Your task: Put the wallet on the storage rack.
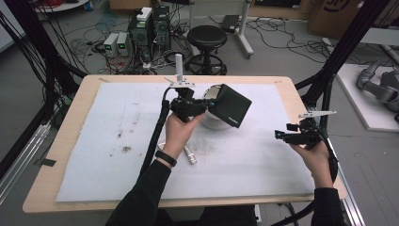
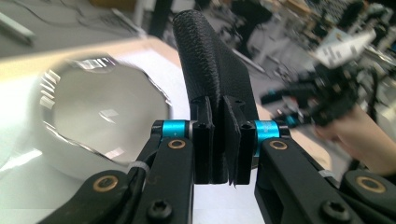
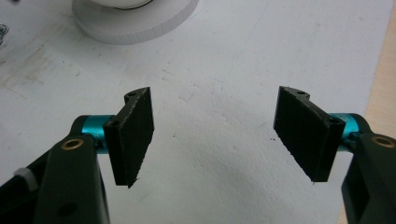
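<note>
Black leather-grained pouch (image 1: 233, 105), flat and stiff-looking, is what we have in hand: it is off the table, lifted above the white mat (image 1: 108, 155), pinched at one edge and tilted up and away from us.

Starting at the left of the high view, that part of the mat carries only some dark crumbs and stains. Moving inward, we see a small metal piece (image 1: 189, 155) lying on the mat just below our left wrist. Next comes our left gripper (image 1: 203, 105), held up over the middle of the table. In the left gripper view its jaws are closed tight on the pouch (image 2: 212, 74), whose lower edge is clamped between the pads while its long side rises straight out along the jaws. A white round bowl (image 1: 212, 115) sits on the mat directly beneath and behind the pouch; in the left gripper view the bowl (image 2: 100, 116) lies just to the side of the jaws.

Farther right, well apart, our right gripper (image 1: 282, 136) hovers over the mat's right part with its jaws spread wide and nothing between them, as the right gripper view (image 3: 212, 135) shows.

We judge the next move turns on this: the pouch's free end points toward the right gripper, which is the nearer free tool to take it.
</note>
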